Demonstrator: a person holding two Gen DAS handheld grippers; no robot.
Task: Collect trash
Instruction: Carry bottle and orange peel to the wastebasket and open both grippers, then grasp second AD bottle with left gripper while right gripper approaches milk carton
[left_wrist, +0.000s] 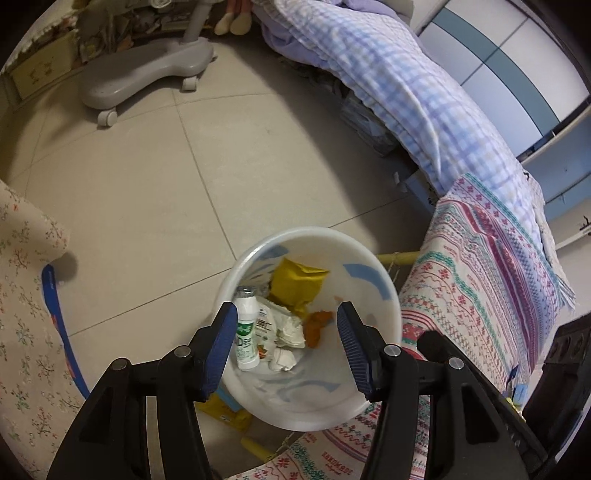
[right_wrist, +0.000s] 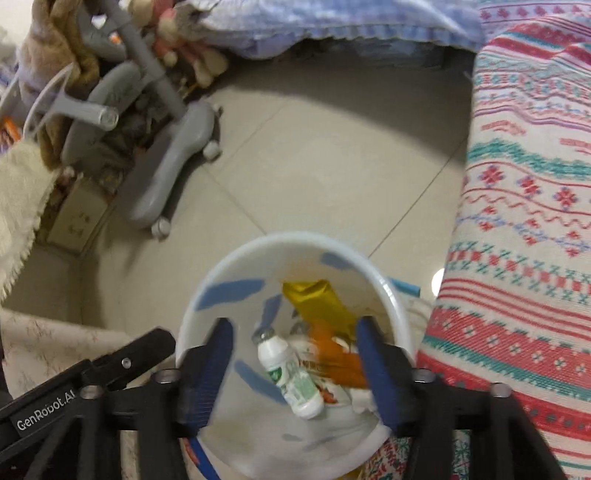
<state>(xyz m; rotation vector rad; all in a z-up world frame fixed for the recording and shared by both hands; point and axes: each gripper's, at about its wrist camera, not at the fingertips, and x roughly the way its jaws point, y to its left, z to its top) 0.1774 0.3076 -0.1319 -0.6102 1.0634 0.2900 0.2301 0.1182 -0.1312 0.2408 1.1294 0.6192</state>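
Note:
A white bin (left_wrist: 373, 266) with blue patches stands on the tiled floor beside the bed; it also shows in the right wrist view (right_wrist: 229, 266). Inside lie a small white bottle with a green label (left_wrist: 246, 332) (right_wrist: 291, 376), a yellow wrapper (left_wrist: 299, 284) (right_wrist: 317, 299), orange scraps (left_wrist: 317, 325) (right_wrist: 332, 354), a printed packet and crumpled tissue (left_wrist: 290, 334). My left gripper (left_wrist: 286, 347) is open and empty above the bin. My right gripper (right_wrist: 295, 365) is open and empty above the bin, with blurred orange trash between its fingers.
A patterned blanket (left_wrist: 491, 280) (right_wrist: 528, 221) hangs right of the bin. A checked quilt (left_wrist: 388, 85) covers the bed. A grey wheeled chair base (left_wrist: 144, 74) (right_wrist: 177, 155) stands farther off. Floral fabric (left_wrist: 22, 314) lies left. A yellow packet (left_wrist: 225, 410) lies beside the bin.

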